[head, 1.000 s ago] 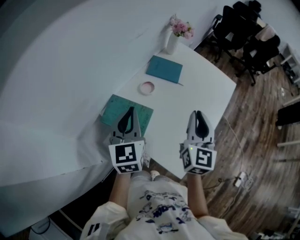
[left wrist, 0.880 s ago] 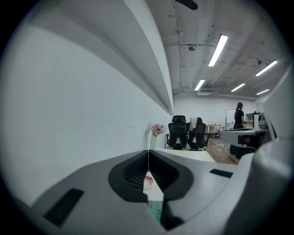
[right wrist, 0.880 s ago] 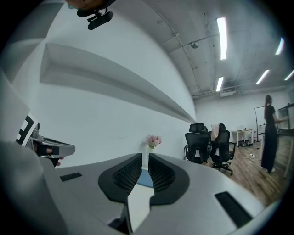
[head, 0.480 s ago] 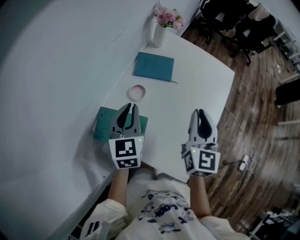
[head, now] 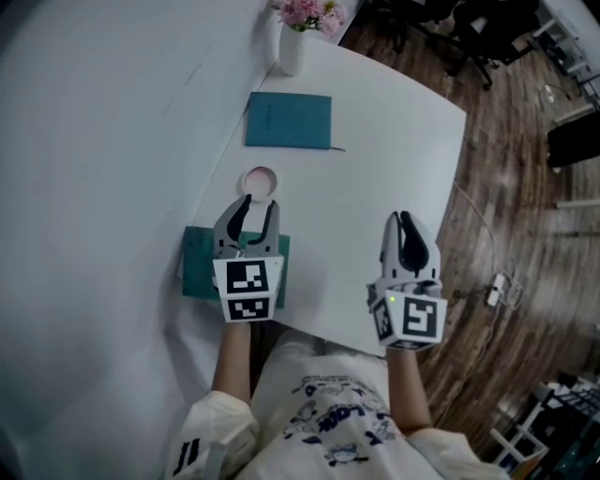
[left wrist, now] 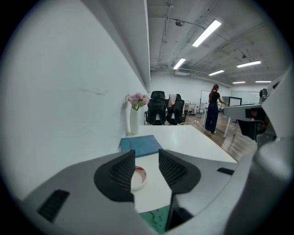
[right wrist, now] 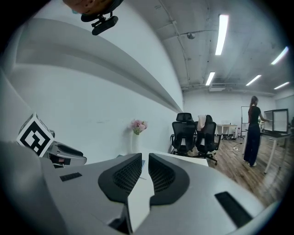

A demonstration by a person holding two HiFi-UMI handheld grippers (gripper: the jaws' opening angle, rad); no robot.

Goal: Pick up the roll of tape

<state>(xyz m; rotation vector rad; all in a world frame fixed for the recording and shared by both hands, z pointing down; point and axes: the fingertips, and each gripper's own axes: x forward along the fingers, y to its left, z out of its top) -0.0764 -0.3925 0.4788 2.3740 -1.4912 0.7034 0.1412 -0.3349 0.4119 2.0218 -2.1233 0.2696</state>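
The roll of tape, a small white ring with a pinkish inside, lies flat on the white table near the wall. My left gripper hovers just short of it over a green mat. Its jaws are opening, with nothing between them. In the left gripper view the roll of tape shows low in the gap of the left gripper, partly hidden by the left pad. My right gripper is over the table's near right part, shut and holding nothing; the right gripper points along the table.
A teal notebook lies beyond the tape, and a white vase of pink flowers stands at the far corner by the wall. Black office chairs stand past the table. The table's right edge drops to a wooden floor.
My left gripper moved forward over the green mat toward the tape, and its jaws went from shut to apart. The right gripper shifted a little forward, still shut.
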